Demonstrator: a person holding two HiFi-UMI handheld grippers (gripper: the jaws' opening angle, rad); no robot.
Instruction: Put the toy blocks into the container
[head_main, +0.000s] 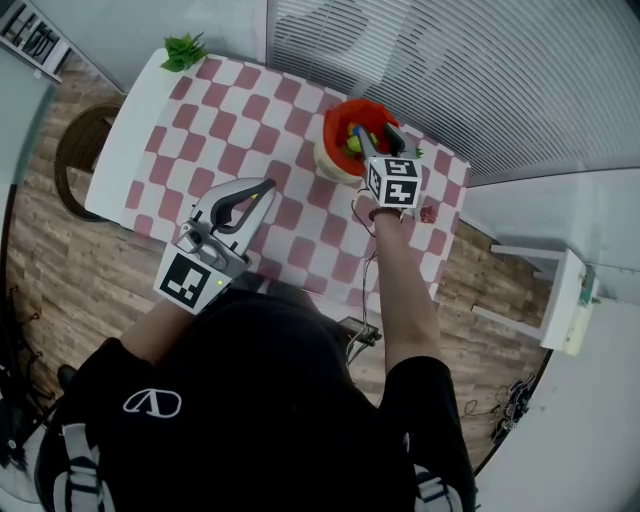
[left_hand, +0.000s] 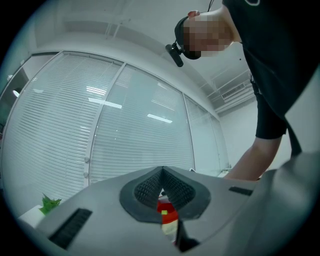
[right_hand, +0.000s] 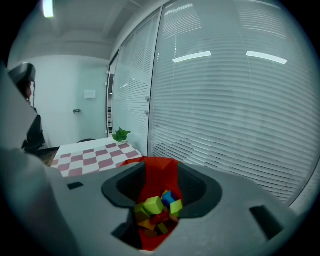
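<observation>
- R tool (head_main: 378, 138): jaws apart, nothing pinched. It hangs right over the red container (head_main: 345, 115), pointing down into its mouth.
- Toy blocks (right_hand: 155, 205) (green, blue, yellow, red) lie piled inside the container, straight below the R jaws.
- L tool (head_main: 266, 189): tips together, empty. It sits well apart from the container on its L side, over the checked surface (head_main: 230, 120).
- Small dark-red bit (head_main: 428, 213) on the surface R of the container; maybe a leftover block, too small to tell. If so, R hand is nearer by far.
</observation>
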